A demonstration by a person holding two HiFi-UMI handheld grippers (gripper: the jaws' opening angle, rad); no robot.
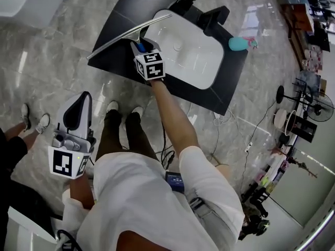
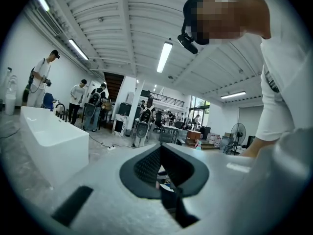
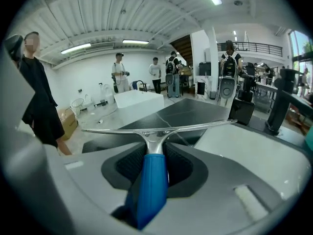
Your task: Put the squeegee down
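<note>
Our right gripper [image 1: 139,47] is clamped on the blue handle of the squeegee [image 1: 128,33], which sits between the fingers. The handle points far. The metal blade runs left to right beyond the fingertips, over the dark counter [image 1: 118,22] beside the white basin [image 1: 196,59]. The jaws of our left gripper [image 1: 77,114] meet on nothing.

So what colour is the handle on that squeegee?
The squeegee handle is blue; the right gripper view shows it best.
</note>
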